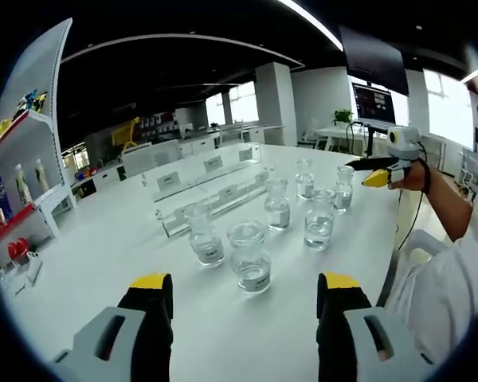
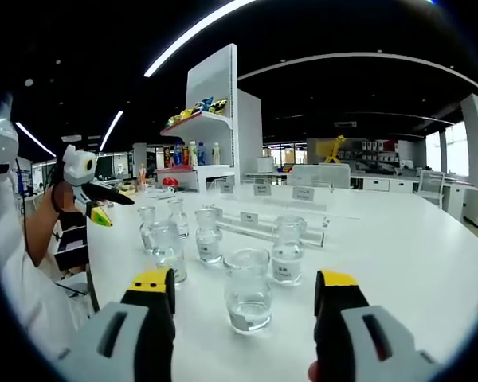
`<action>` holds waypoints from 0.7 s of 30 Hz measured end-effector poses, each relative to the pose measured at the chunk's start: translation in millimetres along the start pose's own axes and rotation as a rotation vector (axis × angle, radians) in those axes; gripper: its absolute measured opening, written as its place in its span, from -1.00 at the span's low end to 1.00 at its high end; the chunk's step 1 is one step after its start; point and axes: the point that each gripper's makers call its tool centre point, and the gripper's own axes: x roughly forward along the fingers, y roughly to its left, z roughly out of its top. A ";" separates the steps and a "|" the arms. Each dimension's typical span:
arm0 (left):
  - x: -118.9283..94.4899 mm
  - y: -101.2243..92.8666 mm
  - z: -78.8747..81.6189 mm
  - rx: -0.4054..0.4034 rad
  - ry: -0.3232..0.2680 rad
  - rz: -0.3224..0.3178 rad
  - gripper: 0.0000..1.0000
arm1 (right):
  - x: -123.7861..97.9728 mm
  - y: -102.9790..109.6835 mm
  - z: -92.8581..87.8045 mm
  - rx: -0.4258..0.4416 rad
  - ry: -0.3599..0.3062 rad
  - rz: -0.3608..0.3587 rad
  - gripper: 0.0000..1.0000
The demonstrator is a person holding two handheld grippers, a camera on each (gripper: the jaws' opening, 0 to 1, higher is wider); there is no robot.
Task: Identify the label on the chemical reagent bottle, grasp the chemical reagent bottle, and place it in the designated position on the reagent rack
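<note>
Glass reagent bottles (image 1: pixel 252 258), stopperless and partly filled, clustered on the white table (image 1: pixel 103 247) just in front of the clear tiered reagent rack (image 1: pixel 215 195), presumably so labels faced the holder before sorting. Left gripper (image 1: pixel 243 306) held with jaws spread wide and empty, framing the nearest bottle as if lined up for a grasp. Right gripper (image 2: pixel 243 306) likewise spread and empty, aimed at the nearest bottle from the other side of the cluster; labels too small to read.

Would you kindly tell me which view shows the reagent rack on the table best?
The left gripper view: it looks down on the reagent rack, showing its long tiers and label tags. In the right gripper view the rack sits low and foreshortened, partly behind the bottles.
</note>
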 end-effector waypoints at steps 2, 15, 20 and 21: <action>0.0 -0.3 0.5 0.002 -0.001 0.000 0.48 | 1.1 0.1 0.2 0.004 -0.004 0.001 0.40; 2.2 -1.9 2.1 0.013 0.007 -0.006 0.48 | 11.9 0.6 -0.2 -0.012 0.002 0.001 0.37; 2.3 -1.8 2.2 0.015 0.008 -0.007 0.48 | 15.1 -1.3 0.3 -0.014 0.002 -0.010 0.37; 2.3 -1.8 2.0 0.015 0.009 -0.007 0.48 | 15.5 -1.5 0.4 -0.014 0.002 -0.012 0.37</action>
